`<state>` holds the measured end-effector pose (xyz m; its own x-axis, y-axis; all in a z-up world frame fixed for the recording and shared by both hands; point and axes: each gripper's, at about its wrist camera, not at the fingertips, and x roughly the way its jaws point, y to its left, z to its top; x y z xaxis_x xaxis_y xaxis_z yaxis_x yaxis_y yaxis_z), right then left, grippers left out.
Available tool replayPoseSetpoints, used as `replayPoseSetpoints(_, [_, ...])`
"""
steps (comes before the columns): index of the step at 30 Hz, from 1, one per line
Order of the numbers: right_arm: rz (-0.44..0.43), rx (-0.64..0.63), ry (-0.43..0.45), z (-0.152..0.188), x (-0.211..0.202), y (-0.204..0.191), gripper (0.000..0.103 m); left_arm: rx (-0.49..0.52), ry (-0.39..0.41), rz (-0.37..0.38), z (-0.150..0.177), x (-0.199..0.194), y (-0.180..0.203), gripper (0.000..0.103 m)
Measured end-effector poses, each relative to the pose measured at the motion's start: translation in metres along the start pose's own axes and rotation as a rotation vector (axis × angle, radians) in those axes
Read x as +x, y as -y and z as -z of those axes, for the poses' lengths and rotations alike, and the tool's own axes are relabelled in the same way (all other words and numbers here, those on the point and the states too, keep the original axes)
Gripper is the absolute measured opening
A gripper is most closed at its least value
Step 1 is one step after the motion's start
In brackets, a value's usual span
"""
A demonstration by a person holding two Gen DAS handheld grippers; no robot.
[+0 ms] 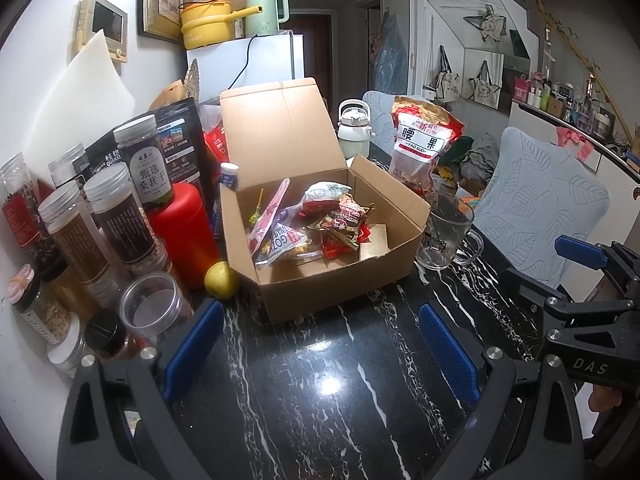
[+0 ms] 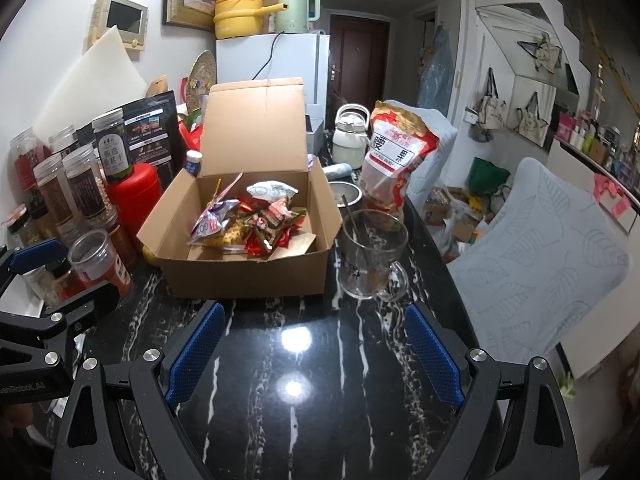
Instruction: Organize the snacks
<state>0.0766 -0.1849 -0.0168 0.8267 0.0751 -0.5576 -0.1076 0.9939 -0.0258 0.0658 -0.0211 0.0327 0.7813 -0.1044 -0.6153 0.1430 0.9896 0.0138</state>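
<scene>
**A:** Item one, the box (image 1: 320, 216)?

**B:** Open carton, lid propped up at the back, standing on the worktop (image 2: 304, 380) straight ahead of both sets of jaws. I judge the lid is left up so packets can drop in from above. The snacks (image 1: 320, 220) lie heaped inside, toward its middle and far wall.

**A:** Item two, what is not boxed?

**B:** A cashew bag (image 2: 394, 156), upright beyond the box, ahead and right of my right jaws. A glass mug (image 2: 370, 256) with a spoon in it stands just beside the box's right wall. Jars (image 1: 96, 216) and a red bottle (image 1: 186, 232) crowd to the left of my left jaws, near the wall, with a lemon (image 1: 220, 280) close against the box's near left corner. I take the bag as the likely piece left to stow.

**A:** Item three, the rig?

**B:** Left gripper (image 1: 320, 352): jaws apart, holding nothing, low over bare worktop short of the box. Right gripper (image 2: 314, 356): jaws apart, also empty, level and aimed between box and mug. The two sit side by side, each catching the other at the frame's edge.
</scene>
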Motion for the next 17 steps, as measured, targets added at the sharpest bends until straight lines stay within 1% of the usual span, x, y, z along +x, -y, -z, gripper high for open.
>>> replayPoseSetpoints(17, [-0.004, 0.015, -0.019, 0.0019, 0.0070, 0.0011, 0.093, -0.004, -0.023, -0.008, 0.0009, 0.0069, -0.0003, 0.100])
